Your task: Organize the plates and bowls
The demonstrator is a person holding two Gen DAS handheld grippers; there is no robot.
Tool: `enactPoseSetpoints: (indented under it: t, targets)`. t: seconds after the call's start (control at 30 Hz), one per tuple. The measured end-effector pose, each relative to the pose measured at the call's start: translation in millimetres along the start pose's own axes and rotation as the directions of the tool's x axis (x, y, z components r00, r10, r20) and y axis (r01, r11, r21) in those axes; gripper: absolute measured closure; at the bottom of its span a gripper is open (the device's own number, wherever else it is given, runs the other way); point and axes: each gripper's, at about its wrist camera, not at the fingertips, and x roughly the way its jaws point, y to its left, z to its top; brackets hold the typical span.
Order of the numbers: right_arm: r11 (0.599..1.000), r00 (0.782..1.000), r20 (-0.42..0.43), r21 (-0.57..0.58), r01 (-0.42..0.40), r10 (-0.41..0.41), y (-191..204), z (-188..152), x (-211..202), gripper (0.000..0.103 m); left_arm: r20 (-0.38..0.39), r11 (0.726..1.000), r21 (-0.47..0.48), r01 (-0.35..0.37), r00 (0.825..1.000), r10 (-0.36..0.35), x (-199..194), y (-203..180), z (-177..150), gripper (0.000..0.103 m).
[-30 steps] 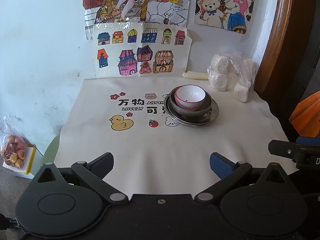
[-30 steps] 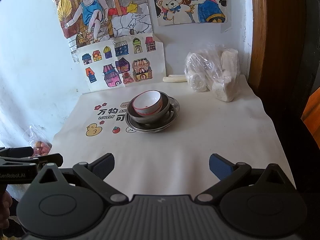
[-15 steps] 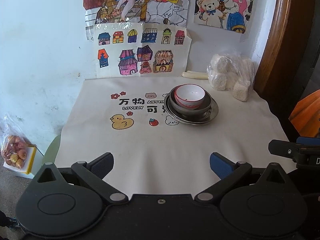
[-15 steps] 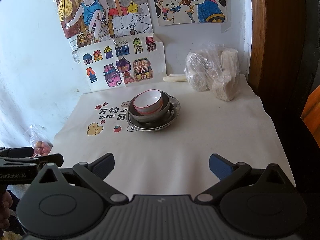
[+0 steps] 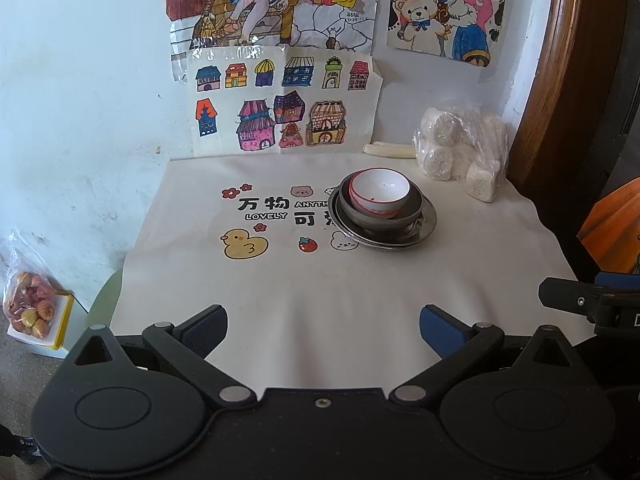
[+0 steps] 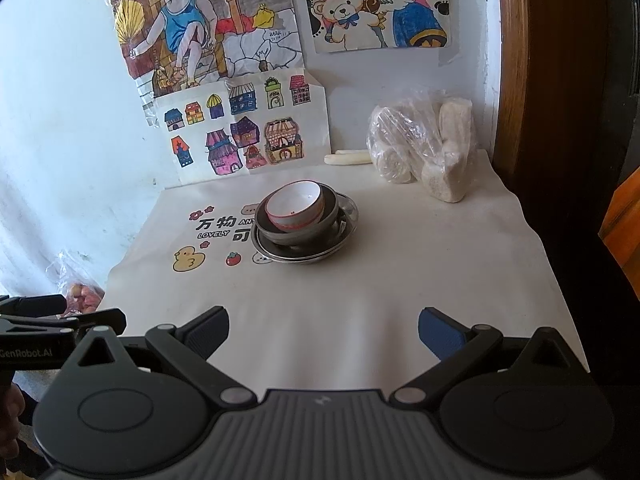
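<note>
White bowl (image 5: 379, 197) nested in grey bowl (image 5: 380, 220); both tongs (image 5: 323, 326) (image 6: 323, 326) apparently empty, spread

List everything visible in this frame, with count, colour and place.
small bowl: 1, white with red rim, nested in the grey bowl
grey bowl: 1, dark grey, on the metal plate
metal plate: 1, silver, mid-table
tablecloth: 1, cream, printed, covers the table
plastic bag: 1, clear, white lumps inside, back right corner
drawings: several, coloured, on the wall
fruit bag: 1, clear, floor at left
left claw: black, open
right claw: black, open
</note>
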Motion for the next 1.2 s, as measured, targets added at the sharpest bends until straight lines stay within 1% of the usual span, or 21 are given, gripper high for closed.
enactPoseSetpoints:
  t: [1.2]
  targets:
    - [1.000,1.000,-0.002,0.007,0.009,-0.009,-1.1,2.9,6.7,0.000,-0.007,1.000,0.000,0.002,1.000,-0.002,2.1,4.2,-0.3,0.001]
